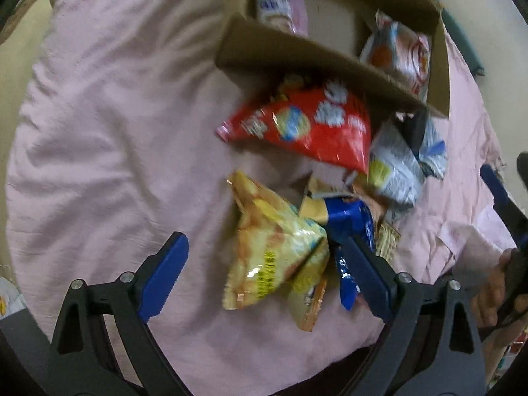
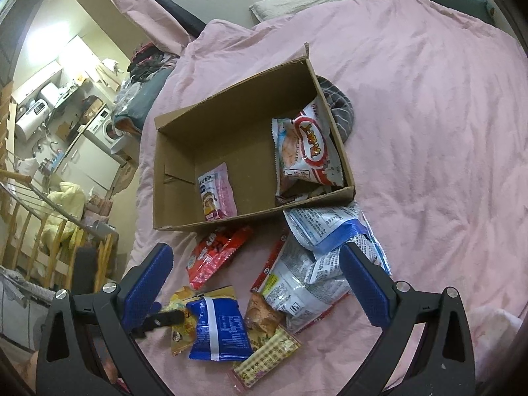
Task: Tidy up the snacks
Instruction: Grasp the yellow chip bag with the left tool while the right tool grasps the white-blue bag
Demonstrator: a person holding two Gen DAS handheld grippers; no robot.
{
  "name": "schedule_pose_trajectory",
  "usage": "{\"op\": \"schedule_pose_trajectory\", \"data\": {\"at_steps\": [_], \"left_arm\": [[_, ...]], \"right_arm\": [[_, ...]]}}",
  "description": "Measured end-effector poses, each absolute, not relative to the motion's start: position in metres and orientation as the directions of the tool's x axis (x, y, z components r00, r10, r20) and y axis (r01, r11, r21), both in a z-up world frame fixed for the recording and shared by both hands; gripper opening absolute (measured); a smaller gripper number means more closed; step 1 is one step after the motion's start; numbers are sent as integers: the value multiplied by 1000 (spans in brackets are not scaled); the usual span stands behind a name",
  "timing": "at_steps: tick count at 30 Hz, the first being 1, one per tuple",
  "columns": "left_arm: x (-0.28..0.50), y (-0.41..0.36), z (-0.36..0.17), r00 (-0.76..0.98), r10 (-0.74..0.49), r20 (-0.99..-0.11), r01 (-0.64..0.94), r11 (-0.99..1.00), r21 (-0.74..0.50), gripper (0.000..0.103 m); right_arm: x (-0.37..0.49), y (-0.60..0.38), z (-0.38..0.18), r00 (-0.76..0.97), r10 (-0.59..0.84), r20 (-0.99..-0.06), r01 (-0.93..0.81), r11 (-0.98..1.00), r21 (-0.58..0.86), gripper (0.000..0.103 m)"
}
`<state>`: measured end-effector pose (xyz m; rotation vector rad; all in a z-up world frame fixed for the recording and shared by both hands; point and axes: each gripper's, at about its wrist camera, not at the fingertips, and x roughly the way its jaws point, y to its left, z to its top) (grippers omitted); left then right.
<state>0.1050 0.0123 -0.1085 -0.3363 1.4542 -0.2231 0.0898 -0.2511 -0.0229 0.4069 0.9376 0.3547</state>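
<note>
An open cardboard box [image 2: 171, 171] lies on a pink bedspread and holds a pink packet [image 2: 216, 194] and a white-and-red bag [image 2: 308, 151]. In front of it lie loose snacks: a red bag [image 2: 214, 254], white-and-blue bags [image 2: 316, 264], a blue packet [image 2: 219, 326] and a checked packet [image 2: 267, 356]. My right gripper [image 2: 255, 287] is open above them. In the left wrist view my left gripper [image 1: 260, 280] is open around a yellow chip bag [image 1: 270, 250], without touching it, with the red bag [image 1: 307, 125], blue packet [image 1: 349, 217] and box [image 1: 297, 52] beyond.
A grey striped cloth [image 2: 340, 109] lies behind the box. The bed's left edge drops to a cluttered room with a wooden rail [image 2: 39, 231] and appliances [image 2: 102, 128]. The pink bedspread [image 2: 429, 132] spreads wide to the right. A white pillow [image 2: 290, 0] lies at the head.
</note>
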Motion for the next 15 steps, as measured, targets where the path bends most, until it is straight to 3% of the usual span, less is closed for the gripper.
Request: {"op": "schedule_pose_trajectory", "data": {"at_steps": [5, 8, 15], "left_arm": [[103, -2, -140, -18, -423, -906, -109, 901, -419, 55], [101, 1, -136, -10, -423, -906, -118, 900, -419, 45], [88, 24, -107, 90, -359, -929, -116, 922, -368, 42]], "right_arm": [[94, -251, -25, 533, 477, -699, -113, 859, 500, 103], [95, -253, -25, 539, 475, -696, -101, 856, 507, 103], [99, -289, -40, 552, 476, -685, 53, 799, 598, 103]]}}
